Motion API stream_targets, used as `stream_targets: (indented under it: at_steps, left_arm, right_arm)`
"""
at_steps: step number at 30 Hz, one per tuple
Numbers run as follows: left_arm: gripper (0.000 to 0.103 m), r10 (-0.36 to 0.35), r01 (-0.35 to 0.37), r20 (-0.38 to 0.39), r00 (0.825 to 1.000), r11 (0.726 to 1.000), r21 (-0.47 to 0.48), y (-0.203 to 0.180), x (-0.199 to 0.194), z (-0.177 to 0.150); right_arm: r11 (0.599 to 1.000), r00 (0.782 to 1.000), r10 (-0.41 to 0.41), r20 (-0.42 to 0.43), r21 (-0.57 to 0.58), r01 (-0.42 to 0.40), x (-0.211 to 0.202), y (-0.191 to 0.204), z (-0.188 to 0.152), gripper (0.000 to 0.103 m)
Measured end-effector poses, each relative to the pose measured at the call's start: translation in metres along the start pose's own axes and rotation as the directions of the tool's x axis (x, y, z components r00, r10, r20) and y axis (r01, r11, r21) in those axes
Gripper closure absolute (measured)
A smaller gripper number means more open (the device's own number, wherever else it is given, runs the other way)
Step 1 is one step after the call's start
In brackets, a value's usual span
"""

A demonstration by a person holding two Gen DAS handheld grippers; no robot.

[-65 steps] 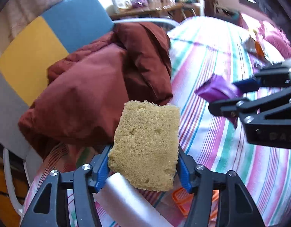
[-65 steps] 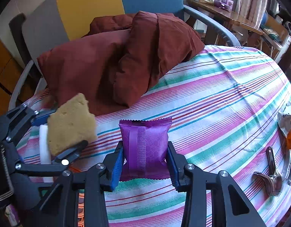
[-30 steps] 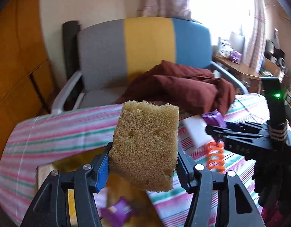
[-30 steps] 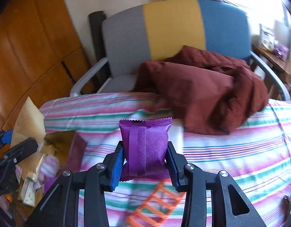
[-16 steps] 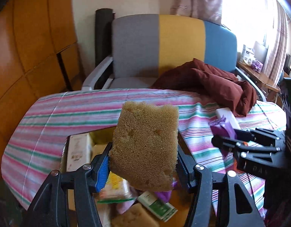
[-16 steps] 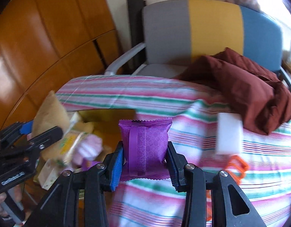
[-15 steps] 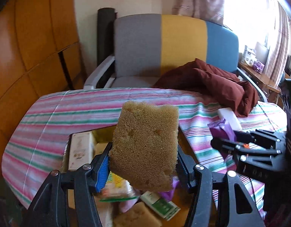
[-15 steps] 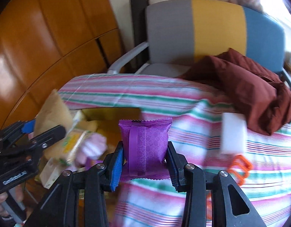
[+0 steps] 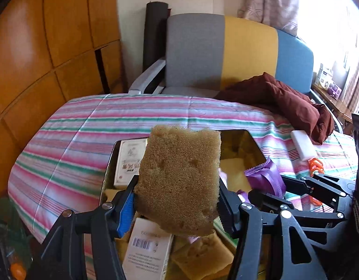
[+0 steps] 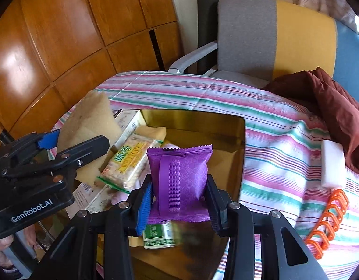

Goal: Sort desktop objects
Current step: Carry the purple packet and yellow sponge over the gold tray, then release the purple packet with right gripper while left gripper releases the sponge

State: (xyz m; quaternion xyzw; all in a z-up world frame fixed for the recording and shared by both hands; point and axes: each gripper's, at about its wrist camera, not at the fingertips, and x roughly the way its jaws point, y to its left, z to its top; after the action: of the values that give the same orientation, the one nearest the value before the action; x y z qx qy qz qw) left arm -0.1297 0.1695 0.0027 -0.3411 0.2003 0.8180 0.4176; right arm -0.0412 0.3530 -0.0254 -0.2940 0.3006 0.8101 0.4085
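Left gripper [image 9: 177, 200] clamps the sponge [image 9: 179, 179] by its side edges; right gripper [image 10: 179, 200] pinches the purple packet [image 10: 179, 179] upright. Both hang over the gold box [image 10: 240, 140], likely staged for release. Box is crowded at 9 o'clock, open floor at 12 to 3. Beyond at 2 o'clock, white block [image 10: 332, 166] and orange clip [image 10: 326, 219] sit on the striped cloth [image 10: 272, 163].

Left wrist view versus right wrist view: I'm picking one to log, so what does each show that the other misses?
Only the left wrist view shows the sponge's broad face and a second sponge in the box. Only the right shows the green-yellow snack bar and the purple packet's seam. Both show the gold box, white block and maroon cloth.
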Motion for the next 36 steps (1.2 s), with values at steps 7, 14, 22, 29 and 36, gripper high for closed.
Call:
stream_targets:
  at_steps: [7,14,22,29,36]
  left_arm:
    - [0.042,0.028,-0.029,-0.022,0.999,0.999,-0.026,0.008,0.005,-0.009]
    - [0.042,0.051,-0.052,-0.034,0.998,0.998,-0.039,0.013,0.014,-0.012]
    - [0.042,0.07,-0.073,-0.067,0.995,0.996,-0.054,0.017,0.031,-0.015]
    - [0.042,0.065,-0.073,-0.098,0.993,0.995,-0.071,0.021,0.046,-0.019]
    - [0.041,0.08,-0.086,-0.114,0.99,0.995,-0.049,0.017,0.06,-0.015]
  right_arm:
    - [1.0,1.0,-0.019,0.007,-0.018,0.02,0.008,0.011,-0.006,0.06]
    - [0.999,0.999,-0.042,0.003,-0.004,0.043,0.018,0.009,-0.006,0.06]
    - [0.998,0.998,-0.061,-0.023,0.018,0.061,0.035,0.004,-0.009,0.06]
    - [0.998,0.997,-0.067,-0.043,0.019,0.068,0.045,-0.003,-0.011,0.06]
    - [0.997,0.997,-0.061,-0.049,0.038,0.063,0.051,-0.01,-0.01,0.06]
